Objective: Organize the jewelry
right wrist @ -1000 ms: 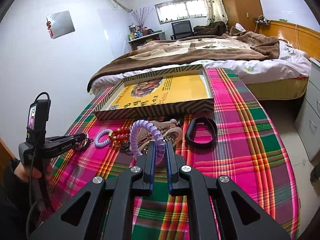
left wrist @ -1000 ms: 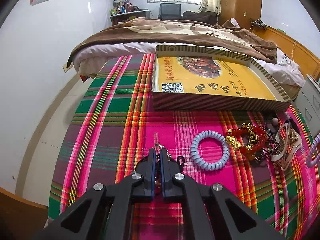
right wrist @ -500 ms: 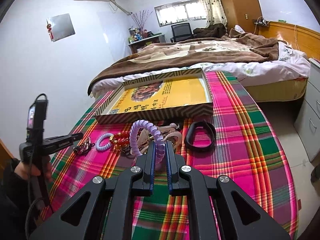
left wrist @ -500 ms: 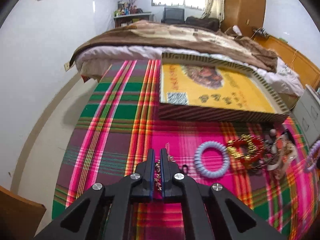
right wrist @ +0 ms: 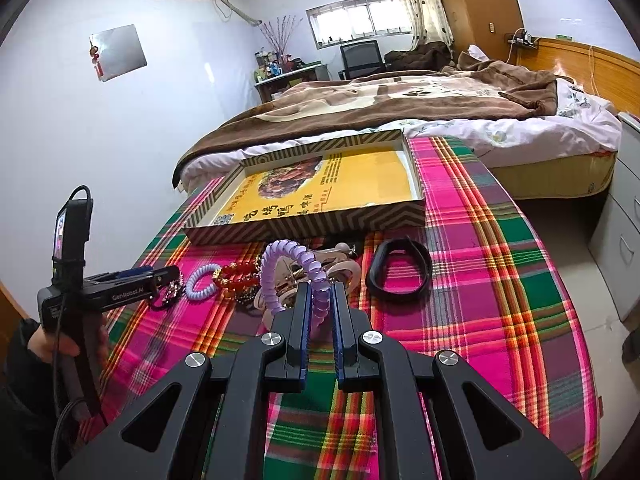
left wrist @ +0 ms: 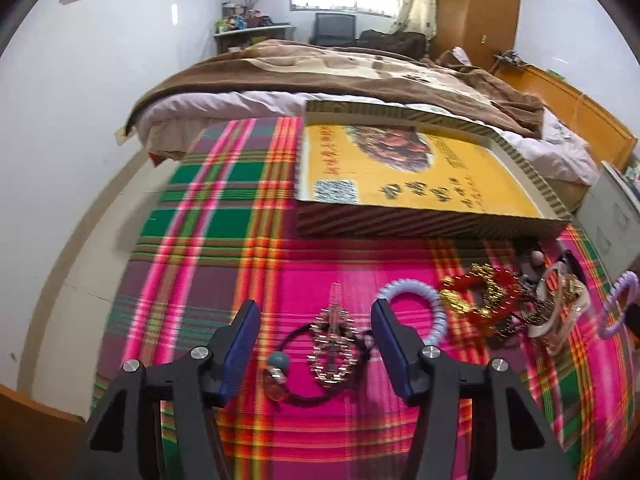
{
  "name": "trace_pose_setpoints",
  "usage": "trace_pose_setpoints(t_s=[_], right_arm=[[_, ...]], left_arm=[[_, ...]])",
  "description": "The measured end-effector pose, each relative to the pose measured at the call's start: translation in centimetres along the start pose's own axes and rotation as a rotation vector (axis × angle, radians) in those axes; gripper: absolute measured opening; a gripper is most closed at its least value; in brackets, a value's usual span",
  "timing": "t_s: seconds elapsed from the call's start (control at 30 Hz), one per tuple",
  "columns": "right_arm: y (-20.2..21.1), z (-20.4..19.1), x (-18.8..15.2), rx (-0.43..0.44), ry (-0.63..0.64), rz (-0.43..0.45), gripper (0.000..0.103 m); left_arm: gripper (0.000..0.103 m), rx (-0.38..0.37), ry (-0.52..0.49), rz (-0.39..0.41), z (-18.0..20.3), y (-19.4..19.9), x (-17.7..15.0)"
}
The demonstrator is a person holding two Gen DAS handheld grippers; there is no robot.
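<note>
Plaid tablecloth (left wrist: 208, 240), striped box (left wrist: 420, 224), black band (right wrist: 398, 276), jewelry pile (left wrist: 480, 300)

Studded hair tie (left wrist: 330, 344) flat on cloth; purple coil bracelet (right wrist: 294, 276) upright, pinched.

White walls (right wrist: 180, 128) enclose a bed (right wrist: 400, 104) under a brown blanket, with a bright window (right wrist: 360, 20) beyond.

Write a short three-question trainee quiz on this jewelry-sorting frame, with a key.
1. True or false: the right hand-held gripper is shut on the purple spiral hair tie.
2. Which item lies between the open fingers of the left hand-held gripper? A) black band B) black cord bracelet with a rhinestone charm C) red bead bracelet
3. Fill in: the yellow-lined box holds ____ jewelry so far.

Key: 1 true. 2 B. 3 no.
</note>
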State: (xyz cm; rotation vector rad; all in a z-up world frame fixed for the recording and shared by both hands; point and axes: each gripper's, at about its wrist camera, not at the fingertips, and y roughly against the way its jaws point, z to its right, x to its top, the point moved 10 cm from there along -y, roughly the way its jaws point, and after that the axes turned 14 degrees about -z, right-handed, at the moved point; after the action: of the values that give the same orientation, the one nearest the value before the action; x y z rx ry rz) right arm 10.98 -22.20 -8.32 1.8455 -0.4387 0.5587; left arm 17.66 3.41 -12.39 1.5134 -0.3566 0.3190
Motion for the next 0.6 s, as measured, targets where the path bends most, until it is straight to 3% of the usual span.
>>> trace_pose_setpoints(t_s=[0.27,0.33,0.37,0.43,0.6], right_arm=[[-0.1,0.4,0.1,-0.002,-0.005,-0.001,0.01],[-0.1,0.5,0.1,0.002,-0.006,-0.002,0.01],[-0.1,0.4,0.1,0.003,-0.005,-0.001,0.01],[-0.2,0.5,0.1,0.005,-0.006,-0.003,0.01],[-0.4,0.6,0.2,0.002,-0.011,-0.004,0.01]], left_arm=[[0.056,0.01,-0.008,-0.018,0.5,-1.3,0.0],[0.051,0.003,-0.013,-0.02,0.7,-1.4,0.2],[0.044,-0.006,-0.019,-0.022,0.9,-1.4,0.2],[0.019,0.009,-0.031,-0.035,1.1,-1.7,0.3],[0.02,0.006,-0.026,-0.035,1.1,-1.8,0.3]])
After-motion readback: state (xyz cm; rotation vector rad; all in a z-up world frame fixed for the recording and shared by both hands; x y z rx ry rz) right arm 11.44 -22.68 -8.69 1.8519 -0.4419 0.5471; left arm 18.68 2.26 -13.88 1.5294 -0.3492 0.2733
